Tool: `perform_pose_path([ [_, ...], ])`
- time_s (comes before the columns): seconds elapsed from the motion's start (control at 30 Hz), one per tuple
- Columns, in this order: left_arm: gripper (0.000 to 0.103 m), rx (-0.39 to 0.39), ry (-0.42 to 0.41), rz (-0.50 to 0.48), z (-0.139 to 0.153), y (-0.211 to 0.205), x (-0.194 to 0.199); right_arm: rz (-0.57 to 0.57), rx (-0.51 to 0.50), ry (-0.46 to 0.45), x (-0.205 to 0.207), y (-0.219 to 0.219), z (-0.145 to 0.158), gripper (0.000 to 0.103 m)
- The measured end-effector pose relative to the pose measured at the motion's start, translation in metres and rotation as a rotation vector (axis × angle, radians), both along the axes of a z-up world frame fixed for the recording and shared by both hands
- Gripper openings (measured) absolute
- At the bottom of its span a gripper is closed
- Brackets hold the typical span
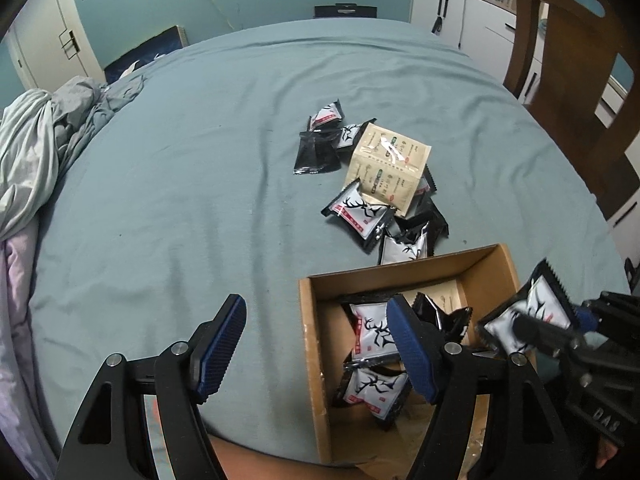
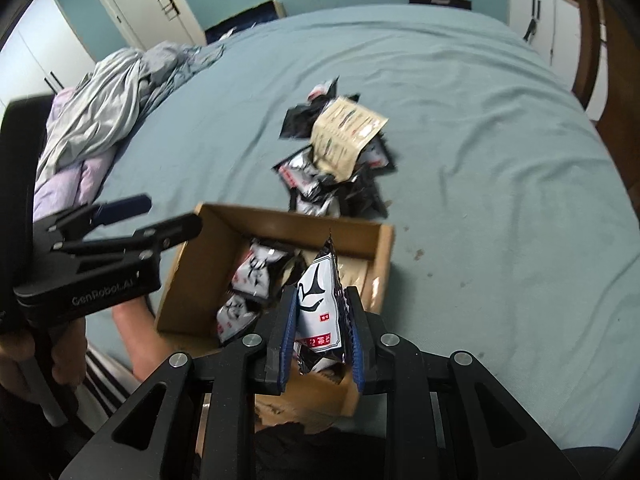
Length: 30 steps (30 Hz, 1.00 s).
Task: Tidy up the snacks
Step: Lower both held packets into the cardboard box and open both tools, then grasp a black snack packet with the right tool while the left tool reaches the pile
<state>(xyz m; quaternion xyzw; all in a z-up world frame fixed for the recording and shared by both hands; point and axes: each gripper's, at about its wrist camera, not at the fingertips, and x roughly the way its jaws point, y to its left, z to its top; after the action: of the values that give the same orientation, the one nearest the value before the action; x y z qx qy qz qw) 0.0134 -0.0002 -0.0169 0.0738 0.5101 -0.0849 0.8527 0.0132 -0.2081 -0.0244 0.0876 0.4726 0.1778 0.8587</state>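
So the right gripper [image 2: 322, 320] is pinching 1 snack packet [image 2: 320, 304] between its 2 pads, hanging over the cardboard box [image 2: 382, 256]. Left gripper [image 1: 316, 344] is sitting spread with nothing between its fingers, by the box's edge.

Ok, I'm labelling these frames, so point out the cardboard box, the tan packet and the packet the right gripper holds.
cardboard box [image 1: 310, 344], left wrist view, its left wall.
tan packet [image 1: 386, 168], left wrist view, its printed face.
held packet [image 2: 320, 304], right wrist view, white front between the fingers.
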Motion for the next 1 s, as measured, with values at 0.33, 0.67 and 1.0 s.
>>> perform_pose_path([
  [0.33,0.076,0.032,-0.008,0.014,0.001,0.000,0.001,-0.098,0.045,0.013,0.001,-0.012,0.001,0.062],
  [0.67,0.081,0.025,0.047,0.042,-0.007,0.006,0.010,-0.160,0.059,0.043,0.008,-0.032,0.006,0.062],
  [1.0,0.082,-0.045,0.097,0.054,-0.008,0.004,0.019,-0.176,0.185,0.240,0.081,-0.058,-0.010,0.062],
])
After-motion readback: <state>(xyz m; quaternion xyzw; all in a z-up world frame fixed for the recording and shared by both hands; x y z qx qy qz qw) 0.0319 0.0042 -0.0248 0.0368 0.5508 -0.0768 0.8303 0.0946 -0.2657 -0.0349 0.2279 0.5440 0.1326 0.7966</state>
